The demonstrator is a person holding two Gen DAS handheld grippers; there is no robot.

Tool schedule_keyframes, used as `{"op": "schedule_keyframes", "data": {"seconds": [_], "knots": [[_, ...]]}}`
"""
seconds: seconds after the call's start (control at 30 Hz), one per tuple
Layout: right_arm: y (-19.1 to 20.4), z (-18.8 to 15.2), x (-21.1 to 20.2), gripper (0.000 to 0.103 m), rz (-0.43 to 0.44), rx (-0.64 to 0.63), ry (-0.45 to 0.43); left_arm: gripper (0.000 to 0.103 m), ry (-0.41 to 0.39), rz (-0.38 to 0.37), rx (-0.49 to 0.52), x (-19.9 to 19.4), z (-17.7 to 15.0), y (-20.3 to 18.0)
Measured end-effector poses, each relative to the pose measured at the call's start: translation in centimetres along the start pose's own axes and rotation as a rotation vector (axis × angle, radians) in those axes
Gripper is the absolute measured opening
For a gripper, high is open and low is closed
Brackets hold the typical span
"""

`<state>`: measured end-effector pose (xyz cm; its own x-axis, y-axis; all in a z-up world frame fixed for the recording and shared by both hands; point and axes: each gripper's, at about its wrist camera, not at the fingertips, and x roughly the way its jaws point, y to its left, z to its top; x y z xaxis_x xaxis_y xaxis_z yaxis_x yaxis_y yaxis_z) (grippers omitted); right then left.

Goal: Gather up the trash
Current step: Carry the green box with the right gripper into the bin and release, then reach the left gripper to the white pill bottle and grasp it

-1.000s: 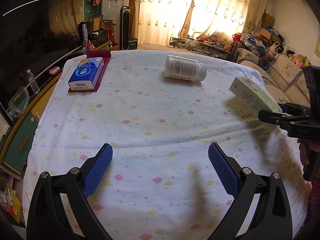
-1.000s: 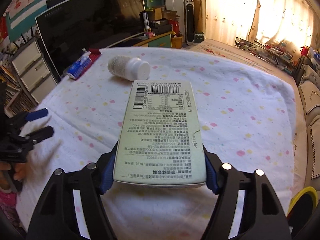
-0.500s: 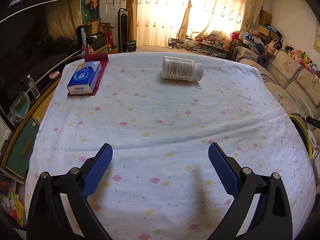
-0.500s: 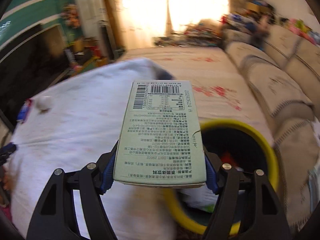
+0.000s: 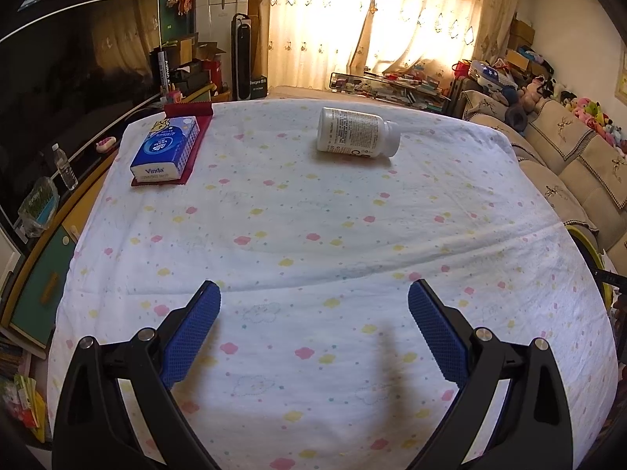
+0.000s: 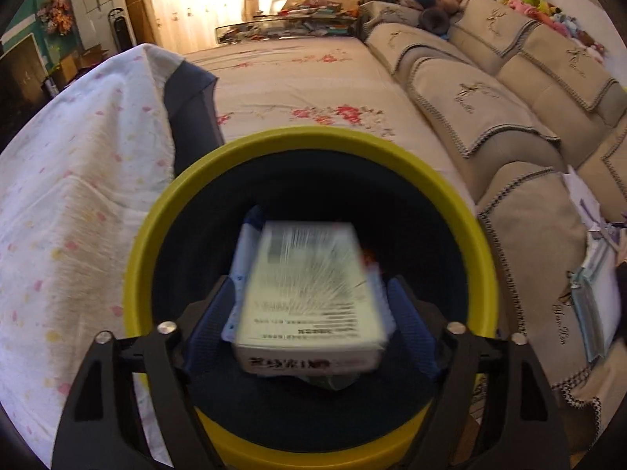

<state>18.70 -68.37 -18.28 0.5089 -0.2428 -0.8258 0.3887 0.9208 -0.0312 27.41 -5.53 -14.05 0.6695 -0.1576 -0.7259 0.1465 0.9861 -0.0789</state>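
In the right wrist view my right gripper [image 6: 311, 305] hangs over a yellow-rimmed bin [image 6: 149, 219]. Its jaws stand apart. A pale green carton [image 6: 309, 286], blurred by motion, is between them and no longer touches the pads, dropping into the bin's dark inside. Other trash lies below it. In the left wrist view my left gripper [image 5: 313, 313] is open and empty, low over the near part of the table. A white pill bottle [image 5: 354, 132] lies on its side at the far middle of the table.
A blue tissue box [image 5: 166, 147] on a red mat sits at the table's far left. The spotted white cloth [image 5: 313, 215] covers the table. The bin rim [image 5: 588, 248] shows past the table's right edge. A beige sofa [image 6: 509, 117] stands right of the bin.
My right gripper swung from the table to above the bin, then opened and let go of the carton, which is falling. My left gripper has stayed in place and open.
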Motion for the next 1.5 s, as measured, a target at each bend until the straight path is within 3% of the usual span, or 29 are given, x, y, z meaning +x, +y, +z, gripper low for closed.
{"op": "schedule_keyframes", "data": {"seconds": [0.07, 0.13, 0.37, 0.53, 0.7, 0.83, 0.97, 1.1, 1.5], "knots": [[0.6, 0.7, -1.8, 0.079, 0.003, 0.04, -0.054, 0.095, 0.003, 0.003, 0.008, 0.1, 0.0, -0.1], [2.8, 2.2, -4.5, 0.079, 0.084, 0.036, -0.135, 0.095, 0.008, 0.003, 0.012, 0.2, 0.0, -0.2], [16.4, 5.5, -11.8, 0.085, 0.362, -0.157, -0.352, 0.095, 0.059, -0.013, -0.002, 1.0, 0.2, -0.8], [22.6, 4.3, -11.7, 0.085, 0.389, -0.271, -0.397, 0.095, 0.082, -0.018, 0.063, 1.5, 3.0, -3.6], [23.2, 3.9, -8.8, 0.085, 0.36, -0.278, -0.348, 0.097, 0.063, -0.012, 0.107, 3.9, 7.7, -5.6], [22.9, 4.1, -7.2, 0.085, 0.388, -0.229, -0.3, 0.097, 0.08, -0.036, 0.064, 7.4, 10.6, -6.0], [23.1, 4.2, -7.1, 0.085, 0.391, -0.221, -0.299, 0.097, 0.063, 0.009, 0.057, 10.2, 12.9, -6.4], [23.1, 4.1, -7.3, 0.085, 0.397, -0.215, -0.296, 0.097, 0.06, 0.046, 0.08, 11.5, 13.9, -6.7], [23.8, 3.8, -7.3, 0.085, 0.411, -0.23, -0.278, 0.096, 0.121, 0.047, 0.096, 15.3, 14.5, -7.0]]}}
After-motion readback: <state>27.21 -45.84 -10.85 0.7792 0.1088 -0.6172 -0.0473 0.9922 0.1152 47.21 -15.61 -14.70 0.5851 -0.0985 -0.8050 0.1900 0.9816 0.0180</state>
